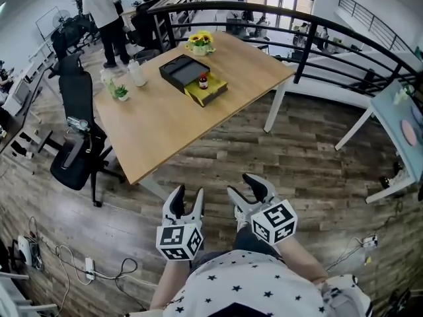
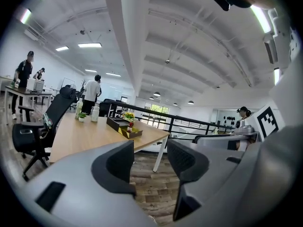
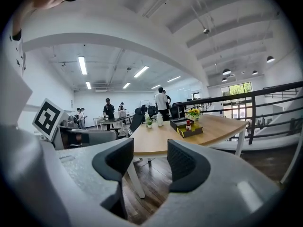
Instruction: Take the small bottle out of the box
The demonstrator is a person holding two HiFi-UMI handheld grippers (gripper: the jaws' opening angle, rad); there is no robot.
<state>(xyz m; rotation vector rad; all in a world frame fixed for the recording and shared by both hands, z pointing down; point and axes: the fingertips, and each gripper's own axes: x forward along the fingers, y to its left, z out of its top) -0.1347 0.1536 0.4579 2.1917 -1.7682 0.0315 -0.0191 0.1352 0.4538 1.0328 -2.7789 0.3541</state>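
Small bottle stands upright, with its long axis vertical, in the yellow box at the far part of the wooden tabletop. A black tray touches this box on its left side, and a pot of yellow flowers is behind them.

At the left, the left claw is held low in front of the person, over the wooden floor and well apart from the tabletop. Its two jaws are wide apart, and between them I see only floor and the table leg, so it holds nothing. At the right, the right claw is just beside it, also spread wide and also empty.

The small bottle lies far ahead of both claws, almost on the line between them. I judge the left claw is a little more in line with it, but neither is really nearer. Both must first travel forward and up over the near edge of the tabletop. Because the bottle is upright, a claw should come at it from the side, with one jaw on each side of its body, and then lift it straight up out of the box.
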